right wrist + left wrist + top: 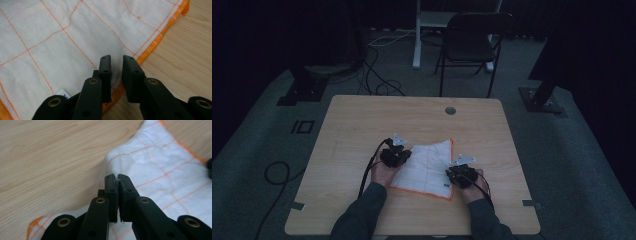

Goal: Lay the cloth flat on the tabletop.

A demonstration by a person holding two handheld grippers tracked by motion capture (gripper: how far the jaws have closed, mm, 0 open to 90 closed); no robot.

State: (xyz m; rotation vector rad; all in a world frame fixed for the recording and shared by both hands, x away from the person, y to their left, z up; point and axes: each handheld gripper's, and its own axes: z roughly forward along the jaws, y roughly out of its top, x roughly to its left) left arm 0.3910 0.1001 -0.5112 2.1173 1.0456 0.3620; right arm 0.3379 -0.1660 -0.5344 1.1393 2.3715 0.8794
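- High view: a white cloth [426, 169] with orange grid lines and an orange border lies flat in a single layer on the near half of the tabletop [362, 125]. The left claw [395, 156] sits at the cloth's left edge; the right claw [460, 176] sits at its near right corner. No fold is visible, so the work appears to be at its start: the grasps are being set, and lifting or folding the cloth is left to do.
- Left gripper view: the left claw [117, 178] is closed, its two black jaws pressed together with a thin pinch of cloth [155, 162] between the tips. The cloth's edge is raised into a small ridge just ahead of the jaws; the rest lies on the tabletop [50, 157].
- Right gripper view: the right claw [117, 60] stands slightly open, a narrow gap between its jaws, and holds nothing. It is positioned over the cloth [62, 37] just inside the orange border [150, 48]. Whether the jaw tips touch the fabric cannot be determined. Judged status: the right grasp is not yet made.
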